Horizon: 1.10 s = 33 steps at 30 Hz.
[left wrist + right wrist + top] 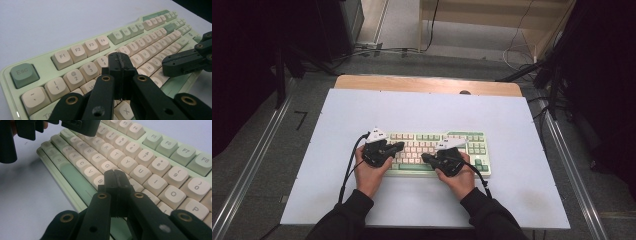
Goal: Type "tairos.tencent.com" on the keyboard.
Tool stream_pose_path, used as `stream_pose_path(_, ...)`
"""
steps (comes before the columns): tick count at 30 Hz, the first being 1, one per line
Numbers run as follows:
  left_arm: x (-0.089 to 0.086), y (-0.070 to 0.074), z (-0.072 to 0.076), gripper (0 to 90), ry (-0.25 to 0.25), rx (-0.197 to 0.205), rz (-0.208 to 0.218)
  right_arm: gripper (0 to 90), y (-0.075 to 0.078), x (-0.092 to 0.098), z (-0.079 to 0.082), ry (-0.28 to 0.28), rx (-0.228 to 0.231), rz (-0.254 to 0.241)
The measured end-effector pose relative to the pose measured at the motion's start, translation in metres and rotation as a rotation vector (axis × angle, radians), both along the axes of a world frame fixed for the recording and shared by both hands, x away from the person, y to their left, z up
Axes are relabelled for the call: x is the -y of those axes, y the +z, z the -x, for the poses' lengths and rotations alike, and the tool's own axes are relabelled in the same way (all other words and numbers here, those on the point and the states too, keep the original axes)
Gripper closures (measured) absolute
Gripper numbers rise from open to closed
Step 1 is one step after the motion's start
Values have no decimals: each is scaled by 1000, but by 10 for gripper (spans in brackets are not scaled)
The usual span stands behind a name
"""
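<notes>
Black jaws of the left gripper (120,65) are seen pressed together, empty, above the keys near 4 and 5 on the green-and-cream keyboard (82,47), key legends being readable in the gripper views alone. Right gripper (115,179) is likewise clenched on nothing, over the B/H keys. Keyboard placement at mid white table (512,120), both hands at its near edge, is given by the high view.

Left hand-held gripper (398,146) jaws closed together, tip angled inward; right hand-held gripper (426,158) likewise, both forearms converging.
</notes>
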<state>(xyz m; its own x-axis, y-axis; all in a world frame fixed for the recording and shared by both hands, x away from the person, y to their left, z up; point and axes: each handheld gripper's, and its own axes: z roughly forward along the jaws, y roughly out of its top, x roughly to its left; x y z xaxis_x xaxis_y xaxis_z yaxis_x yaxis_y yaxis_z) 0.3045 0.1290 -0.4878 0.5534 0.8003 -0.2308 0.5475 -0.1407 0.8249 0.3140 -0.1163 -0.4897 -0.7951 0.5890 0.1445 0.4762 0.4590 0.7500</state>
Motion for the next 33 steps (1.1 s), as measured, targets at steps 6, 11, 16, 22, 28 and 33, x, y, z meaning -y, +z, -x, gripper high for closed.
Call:
stream_pose_path(6, 0, 0, 0, 900, 0, 0, 2, 880, -1, -1, 0, 2, 6, 11)
stream_pose_path(11, 0, 0, 0, 900, -1, 0, 1, 880, -2, -1, 1, 3, 6, 11)
stream_pose_path(16, 0, 0, 0, 900, -2, 0, 0, 880, -2, -1, 1, 4, 6, 13)
stream_pose_path(22, 0, 0, 0, 900, -2, 1, 4, 880, -3, -1, 1, 4, 4, 21)
stream_pose_path(28, 1, 0, 0, 900, -1, 0, 2, 880, 3, 2, 2, -1, 15, -11)
stream_pose_path(33, 1, 0, 0, 900, -1, 2, 8, 881, 5, 6, 1, -11, 18, -14)
